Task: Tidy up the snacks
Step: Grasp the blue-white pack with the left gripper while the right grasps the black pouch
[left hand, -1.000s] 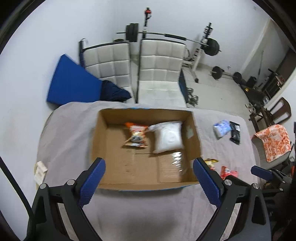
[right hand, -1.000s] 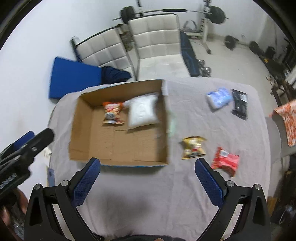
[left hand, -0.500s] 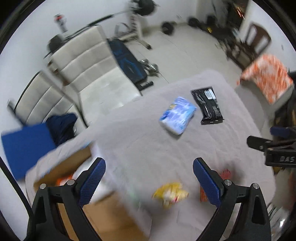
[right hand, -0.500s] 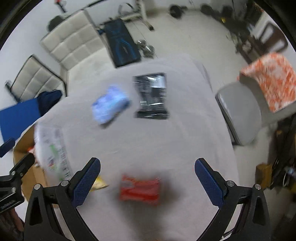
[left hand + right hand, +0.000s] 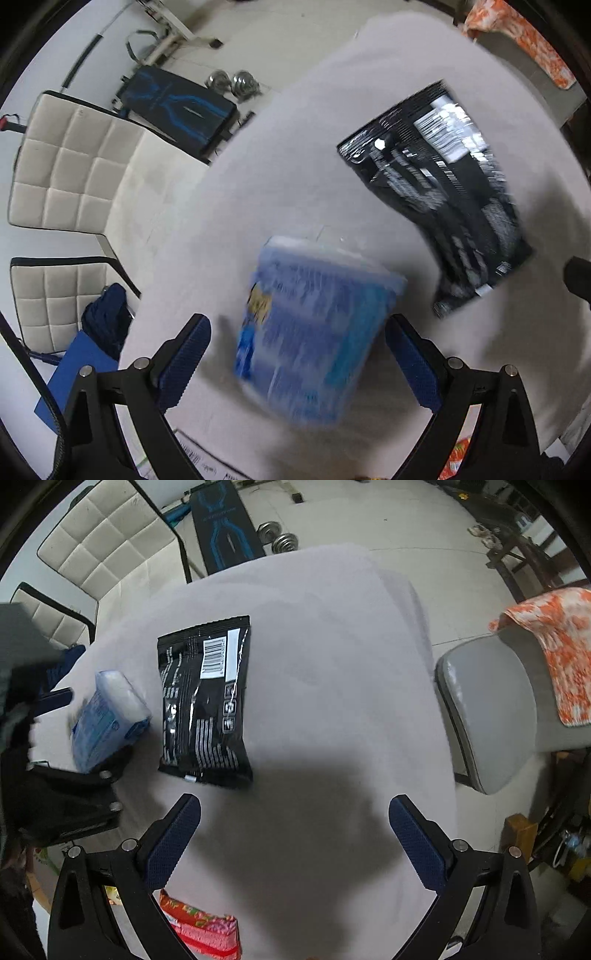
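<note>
I hold left gripper [image 5: 297,363] straddling blue snack pack [image 5: 314,339] on counter [image 5: 295,177], jaws apart, just been closing, pads not touching yet; black pouch [image 5: 439,192] just beside blue pack; right gripper [image 5: 293,840] apart, empty, near pouch, ready for it

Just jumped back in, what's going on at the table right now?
A person with a hand-held gripper in each hand is sorting snacks on a grey-covered table. The left hand-held gripper points down over the blue snack pack; its jaws have just been closing a little, with the pack between them but not yet pinched. The right hand-held gripper is open over bare cloth, with the black packet just beyond it and a red packet near its left finger. Nothing is held yet.
</note>
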Tool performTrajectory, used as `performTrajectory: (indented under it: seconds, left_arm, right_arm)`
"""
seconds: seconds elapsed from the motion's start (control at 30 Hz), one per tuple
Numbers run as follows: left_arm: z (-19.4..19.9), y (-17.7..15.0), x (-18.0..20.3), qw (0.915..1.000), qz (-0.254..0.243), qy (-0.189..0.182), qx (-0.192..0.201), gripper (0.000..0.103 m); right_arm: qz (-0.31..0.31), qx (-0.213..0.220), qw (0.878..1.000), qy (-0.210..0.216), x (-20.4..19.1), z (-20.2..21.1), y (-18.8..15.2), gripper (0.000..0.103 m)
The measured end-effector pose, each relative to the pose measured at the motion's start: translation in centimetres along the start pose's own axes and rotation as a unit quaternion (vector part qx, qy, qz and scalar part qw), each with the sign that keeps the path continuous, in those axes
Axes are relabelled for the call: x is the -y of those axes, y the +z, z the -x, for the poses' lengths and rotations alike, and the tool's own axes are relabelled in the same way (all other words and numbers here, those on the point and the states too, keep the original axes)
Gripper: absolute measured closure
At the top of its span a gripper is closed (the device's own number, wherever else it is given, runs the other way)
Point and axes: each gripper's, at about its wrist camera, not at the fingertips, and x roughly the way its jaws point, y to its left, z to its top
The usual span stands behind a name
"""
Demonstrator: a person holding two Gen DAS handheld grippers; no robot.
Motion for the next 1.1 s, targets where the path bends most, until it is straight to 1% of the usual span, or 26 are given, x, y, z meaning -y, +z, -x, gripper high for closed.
performTrajectory:
  seconds: [0.03,0.07,0.1,0.13,0.17,0.2,0.23,0.27,0.3,0.37,0.4,0.5,0.53,0.57,0.6,0.63,0.7,0.77,0.83,0.87,0.9,0.97,1.03,1.1]
  left_arm:
    - [-0.4,0.0,-0.2,0.9999,0.007,-0.011,-0.004,0.016]
    - [-0.9,0.1,-0.5,0.9993,0.022,-0.028,-0.011,0.017]
    - [-1.1,-0.1,-1.3,0.9970,0.055,-0.054,-0.013,0.022]
    - [-1.1,-0.3,-1.8,0.9953,0.072,-0.065,-0.011,0.027]
    - [-1.0,-0.6,-2.4,0.9926,0.096,-0.074,-0.010,0.030]
    - [-1.0,-1.1,-3.3,0.9869,0.134,-0.089,-0.010,0.033]
    - [-0.9,-1.8,-4.3,0.9774,0.178,-0.113,-0.013,0.038]
    - [-1.0,-2.4,-5.0,0.9694,0.208,-0.130,-0.017,0.039]
    - [-1.1,-3.3,-5.8,0.9568,0.248,-0.150,-0.022,0.041]
    - [-1.4,-5.1,-6.8,0.9339,0.310,-0.175,-0.034,0.041]
    - [-1.5,-6.4,-7.4,0.9186,0.347,-0.184,-0.042,0.041]
    - [-2.0,-9.0,-8.1,0.8883,0.409,-0.202,-0.054,0.041]
    - [-2.2,-9.5,-8.2,0.8834,0.418,-0.205,-0.058,0.041]
    - [-2.2,-10.0,-8.1,0.8814,0.424,-0.200,-0.061,0.041]
    - [-2.1,-10.1,-8.1,0.8819,0.425,-0.193,-0.062,0.041]
    - [-2.2,-10.3,-8.0,0.8827,0.425,-0.190,-0.062,0.041]
    - [-2.4,-10.9,-7.6,0.8852,0.422,-0.184,-0.065,0.041]
    - [-2.4,-11.2,-7.4,0.8863,0.420,-0.184,-0.066,0.041]
    - [-2.7,-11.7,-7.1,0.8858,0.419,-0.187,-0.070,0.041]
    - [-2.7,-12.0,-6.9,0.8844,0.419,-0.193,-0.069,0.041]
    - [-2.8,-11.5,-6.8,0.8845,0.418,-0.194,-0.069,0.041]
    - [-2.8,-11.9,-6.4,0.8848,0.414,-0.203,-0.070,0.040]
    - [-3.3,-12.2,-7.2,0.8860,0.408,-0.209,-0.070,0.037]
    - [-3.6,-12.2,-7.6,0.8870,0.403,-0.215,-0.069,0.036]
  right_arm:
    - [0.001,-0.003,1.000,0.005,0.0,-0.4,0.5,0.000]
    - [0.001,-0.006,1.000,0.012,-0.2,-0.8,0.9,0.000]
    - [0.001,-0.008,1.000,0.017,-0.3,-1.0,1.3,0.000]
    - [-0.001,-0.010,1.000,0.021,-0.4,-1.3,1.7,0.000]
    - [-0.001,-0.011,1.000,0.025,-0.3,-1.6,2.1,0.000]
    - [-0.003,-0.012,0.999,0.029,-0.5,-1.9,2.5,0.000]
    - [-0.006,-0.013,0.999,0.034,-0.7,-2.1,3.0,0.000]
    - [-0.010,-0.016,0.999,0.040,-1.0,-2.4,3.5,0.000]
    - [-0.013,-0.018,0.999,0.045,-1.4,-2.8,4.0,0.000]
    - [-0.020,-0.023,0.998,0.052,-1.8,-3.5,4.8,0.000]
    - [-0.023,-0.027,0.998,0.054,-2.1,-3.9,5.3,0.000]
    - [-0.032,-0.042,0.997,0.057,-3.1,-5.1,6.5,0.000]
    - [-0.034,-0.046,0.997,0.056,-3.6,-5.5,6.9,0.001]
    - [-0.034,-0.049,0.997,0.055,-4.1,-5.5,6.9,0.005]
    - [-0.031,-0.055,0.997,0.047,-4.5,-5.8,7.1,0.008]
    - [-0.028,-0.058,0.997,0.037,-4.9,-6.0,7.2,0.015]
    - [-0.010,-0.057,0.998,0.015,-5.8,-6.0,7.0,0.017]
    - [0.020,-0.052,0.998,-0.022,-6.6,-5.9,6.4,0.037]
    - [0.041,-0.054,0.997,-0.037,-6.8,-5.7,5.6,0.045]
    - [0.045,-0.065,0.996,-0.034,-6.7,-5.9,4.9,0.046]
    - [0.050,-0.075,0.995,-0.030,-6.6,-6.0,4.4,0.046]
    - [0.066,-0.087,0.993,-0.036,-6.5,-6.2,2.6,0.046]
    - [0.073,-0.098,0.992,-0.034,-6.4,-6.4,0.9,0.046]
    - [0.071,-0.112,0.991,-0.021,-6.4,-6.8,-0.4,0.046]
